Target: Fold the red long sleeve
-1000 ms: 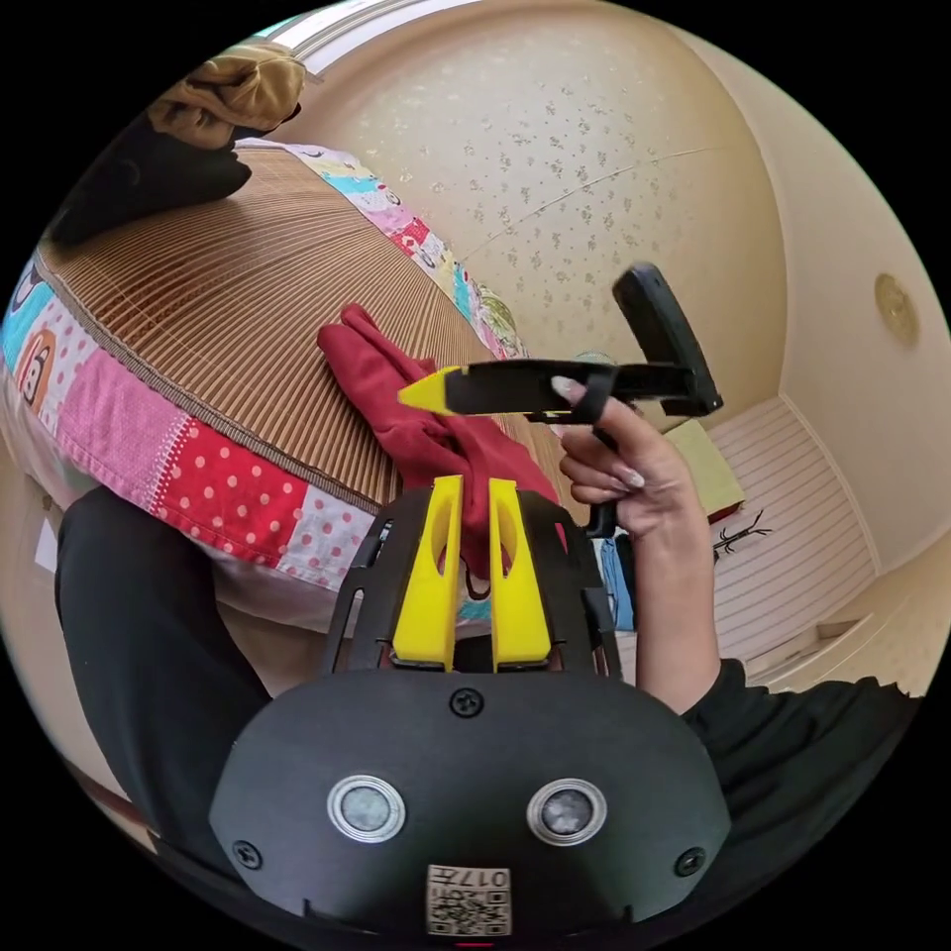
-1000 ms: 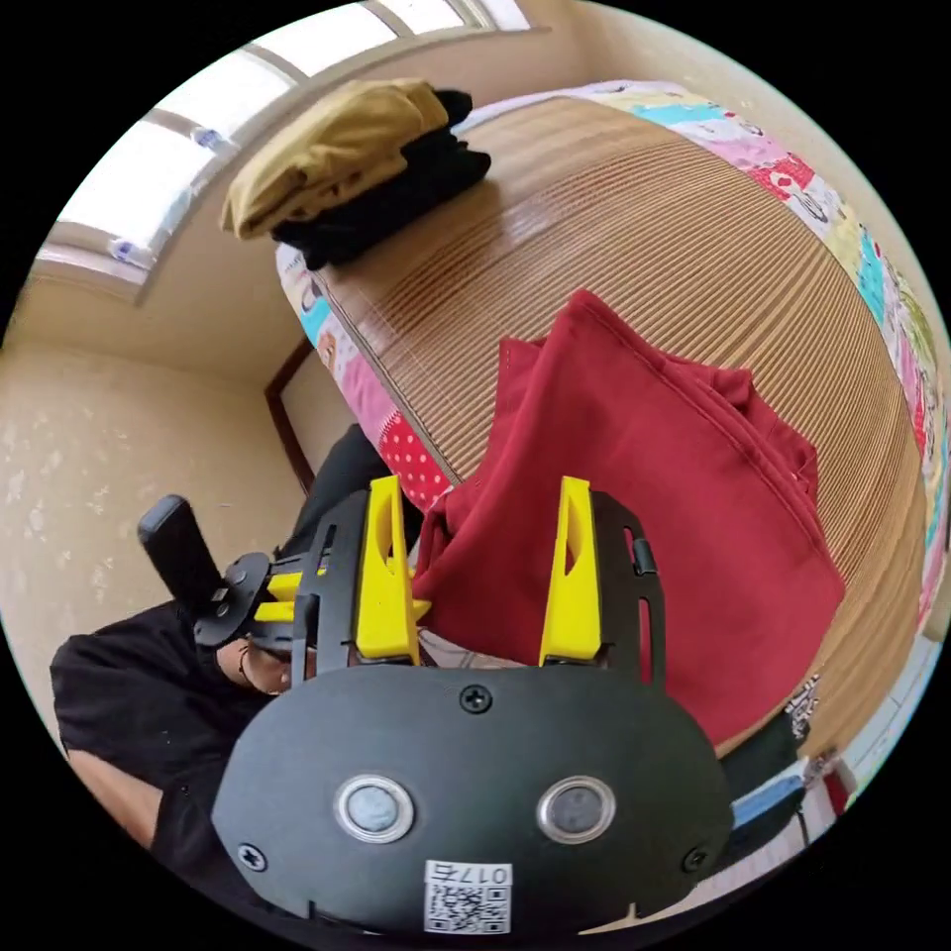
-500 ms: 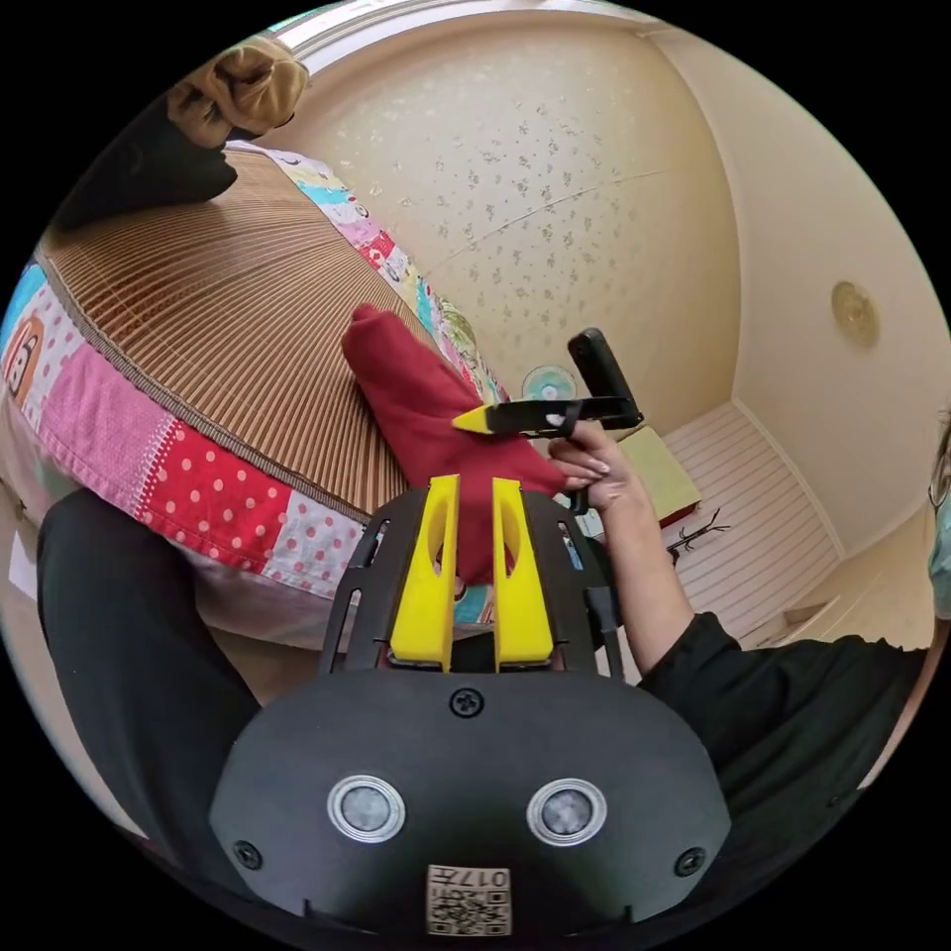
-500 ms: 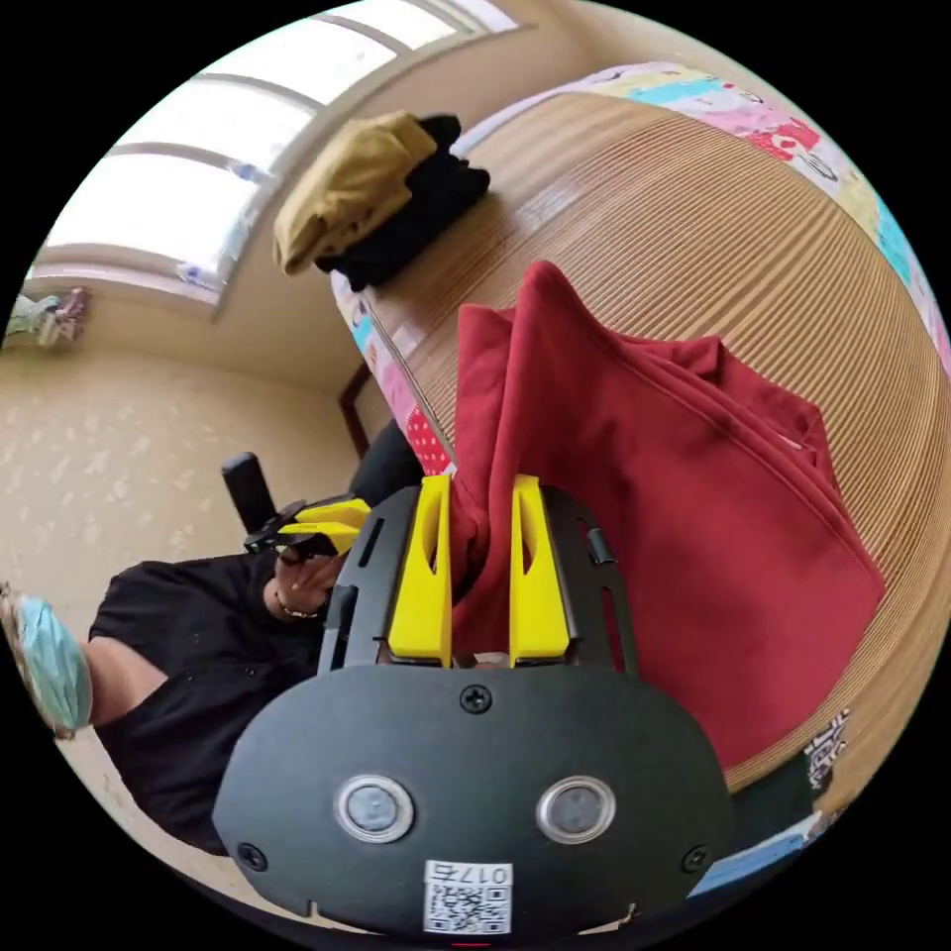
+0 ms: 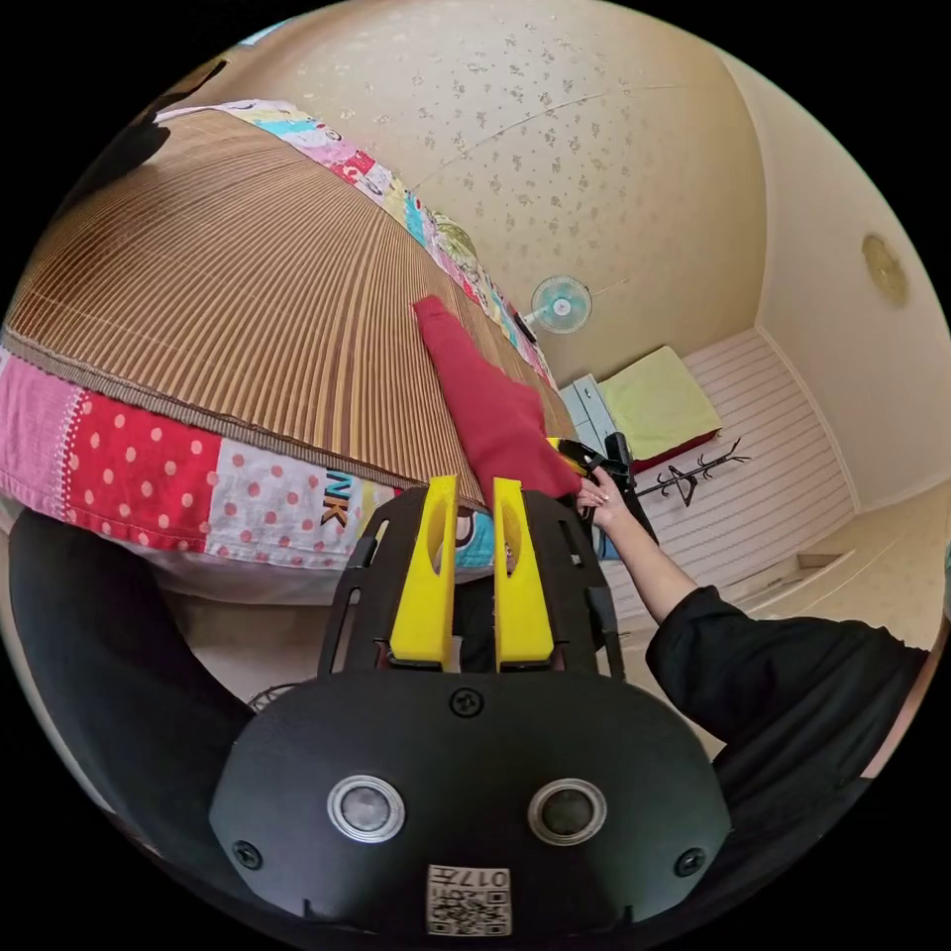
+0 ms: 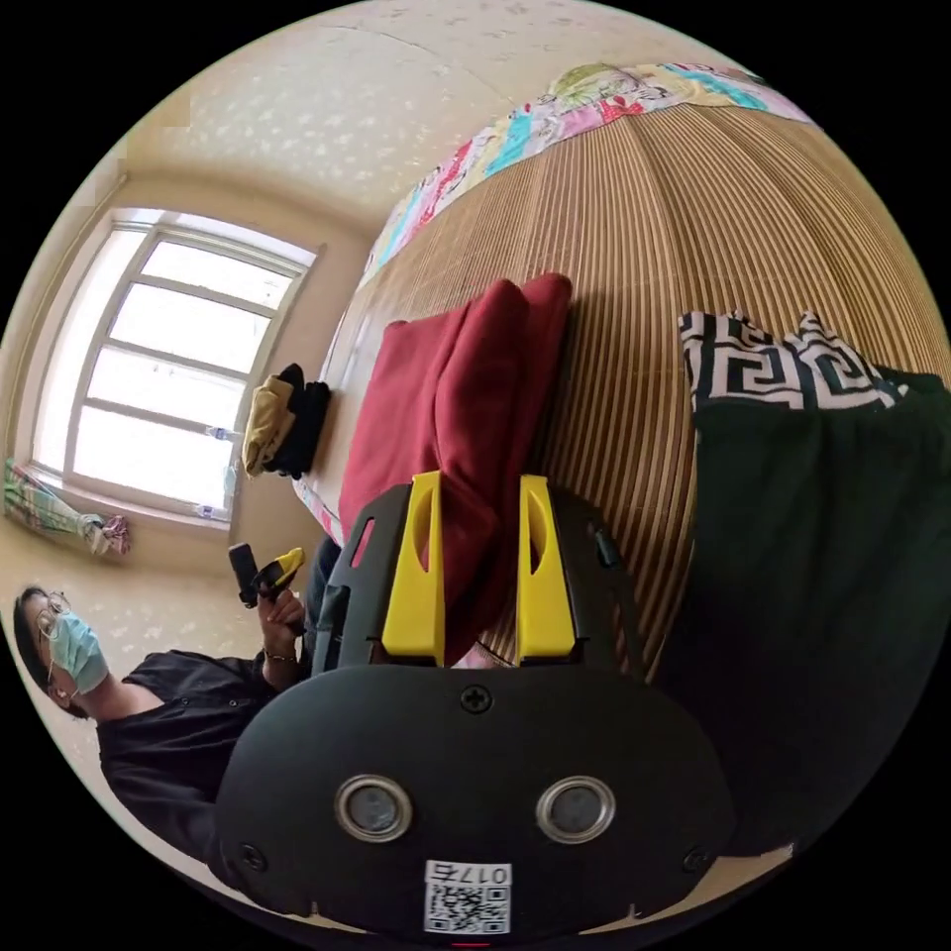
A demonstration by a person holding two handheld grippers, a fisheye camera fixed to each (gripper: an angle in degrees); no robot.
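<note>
The red long sleeve (image 6: pixel 436 396) lies bunched in a long fold on the bamboo mat (image 6: pixel 644 248). My right gripper (image 6: pixel 480 485) is shut on its near end, with red cloth pinched between the yellow jaws. In the left gripper view the red long sleeve (image 5: pixel 485 406) stretches across the mat's corner, and the right gripper (image 5: pixel 584 461) holds its far edge in a person's hand. My left gripper (image 5: pixel 471 485) hangs off the bed's side, jaws close together with nothing between them. It appears small in the right gripper view as the left gripper (image 6: pixel 269 575).
A dark green garment (image 6: pixel 822 555) with a black-and-white patterned band lies on the mat beside the red one. Folded yellow and black clothes (image 6: pixel 282 426) sit at the mat's far end near a window (image 6: pixel 168 367). A patchwork sheet (image 5: pixel 149 475) edges the bed. A person in black (image 6: pixel 158 693) stands alongside.
The right gripper, open a second ago, has shut on the red garment and drawn it along the mat. The left gripper has let go of the red cloth and pulled back from the bed.
</note>
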